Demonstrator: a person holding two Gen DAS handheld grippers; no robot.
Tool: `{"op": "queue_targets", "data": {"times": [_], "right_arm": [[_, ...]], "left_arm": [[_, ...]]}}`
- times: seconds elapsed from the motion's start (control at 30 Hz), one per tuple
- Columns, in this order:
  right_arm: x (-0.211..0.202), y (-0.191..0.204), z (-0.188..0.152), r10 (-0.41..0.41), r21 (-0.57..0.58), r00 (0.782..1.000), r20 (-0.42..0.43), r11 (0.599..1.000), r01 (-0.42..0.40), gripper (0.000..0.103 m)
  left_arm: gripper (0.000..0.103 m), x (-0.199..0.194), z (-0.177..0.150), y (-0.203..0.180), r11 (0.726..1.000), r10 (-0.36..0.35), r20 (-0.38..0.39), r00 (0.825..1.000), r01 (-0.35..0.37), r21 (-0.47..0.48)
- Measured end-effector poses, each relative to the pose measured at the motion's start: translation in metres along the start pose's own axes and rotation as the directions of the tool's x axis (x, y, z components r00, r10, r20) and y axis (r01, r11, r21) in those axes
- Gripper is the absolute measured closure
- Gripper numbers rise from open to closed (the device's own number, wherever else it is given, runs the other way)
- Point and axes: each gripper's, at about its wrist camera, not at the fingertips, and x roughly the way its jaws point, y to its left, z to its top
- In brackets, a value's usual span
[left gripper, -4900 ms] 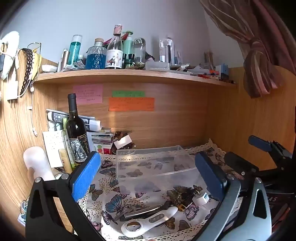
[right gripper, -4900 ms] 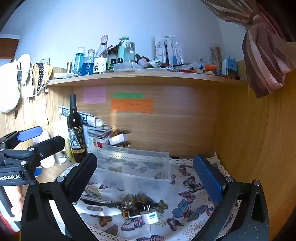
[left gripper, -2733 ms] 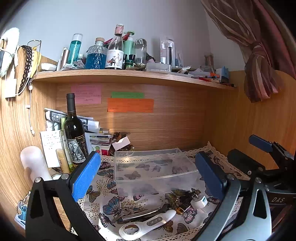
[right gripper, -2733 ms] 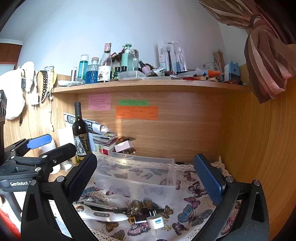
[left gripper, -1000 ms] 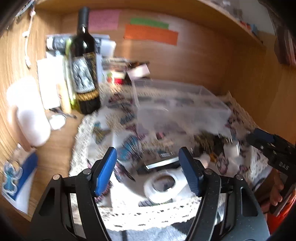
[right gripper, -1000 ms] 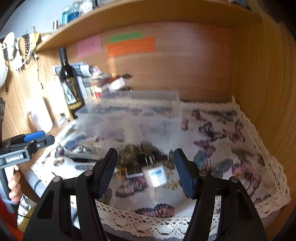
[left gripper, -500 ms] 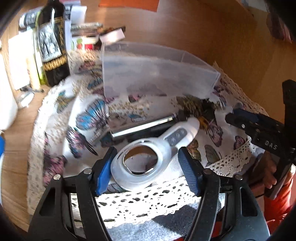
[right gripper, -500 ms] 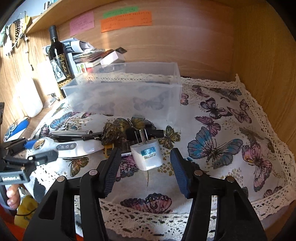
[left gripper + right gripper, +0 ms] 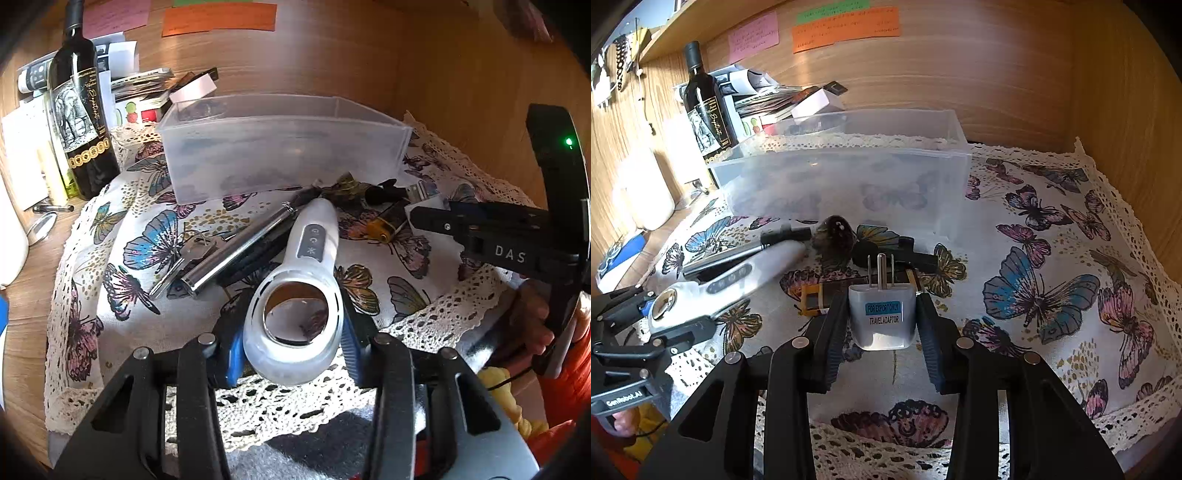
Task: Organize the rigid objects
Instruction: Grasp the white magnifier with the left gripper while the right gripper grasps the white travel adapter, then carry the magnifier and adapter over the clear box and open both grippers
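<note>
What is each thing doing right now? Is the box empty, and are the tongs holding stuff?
Left tongs: closed around the white device's ring end.
White device: lying on the cloth, gripped at its ring.
Right tongs: closed on the travel adaptor.
Travel adaptor: gripped, prongs pointing toward the box.
Clear box: open, no lid, looks empty.
Wine bottle: upright; whether it is sealed can't be told.
Metal tube: lying flat, untouched.

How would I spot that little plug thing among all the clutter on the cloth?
Find the clear plastic storage box on the butterfly-print tablecloth; the clutter lies just in front of it. At the pile's near edge, between the right gripper's black fingers, sits the white travel adaptor. It alone has upright metal prongs and a blue label.
</note>
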Motion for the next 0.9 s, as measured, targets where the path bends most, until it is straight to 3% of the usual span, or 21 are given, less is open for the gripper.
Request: {"op": "queue_targets", "data": {"times": [0.17,0.5,0.9], "right_arm": [[-0.006,-0.002,0.000,-0.003,0.009,1.000,0.017,1.000,0.003,0.069],[-0.032,-0.002,0.014,0.012,0.000,0.994,0.112,1.000,-0.012,0.069],[-0.052,0.003,0.044,0.032,-0.017,0.977,0.211,0.999,-0.029,0.069]], "left_arm": [[0.061,-0.014,0.004,0.001,1.000,-0.024,0.026,0.999,0.024,-0.010],[0.062,-0.055,0.037,-0.002,1.000,0.000,0.192,0.981,-0.003,0.012],[0.062,-0.072,0.082,0.010,0.999,-0.031,0.194,0.981,0.035,-0.018]]}}
